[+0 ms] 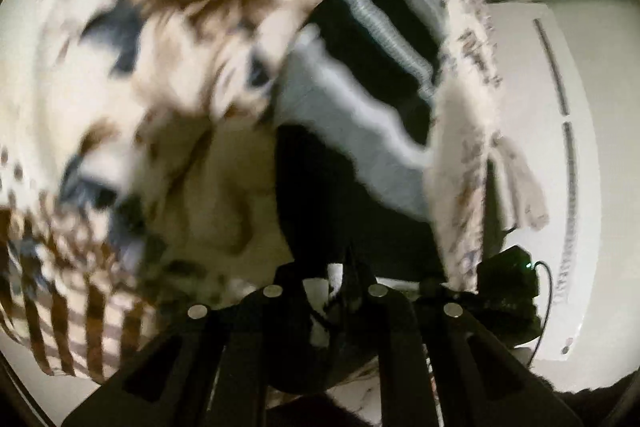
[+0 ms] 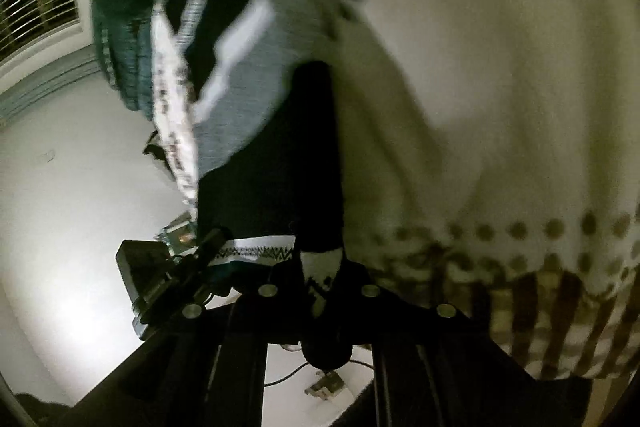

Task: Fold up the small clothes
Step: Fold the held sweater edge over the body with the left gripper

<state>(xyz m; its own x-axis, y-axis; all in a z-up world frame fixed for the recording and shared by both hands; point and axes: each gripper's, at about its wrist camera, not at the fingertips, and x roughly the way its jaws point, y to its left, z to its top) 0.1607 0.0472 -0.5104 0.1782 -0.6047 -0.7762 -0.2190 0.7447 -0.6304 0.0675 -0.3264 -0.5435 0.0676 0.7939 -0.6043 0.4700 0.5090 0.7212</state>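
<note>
A small knit garment in black, grey and white bands hangs in front of my left gripper, whose jaws are closed on its white and black edge. The same garment fills the middle of the right wrist view, and my right gripper is closed on its patterned white edge. The other gripper shows at the left of the right wrist view, next to the garment's white zigzag hem. Both views are motion blurred.
A cream cloth with brown and blue patches, dots and brown stripes lies behind the garment; it also shows in the right wrist view. A white wall and a window with blinds are beyond.
</note>
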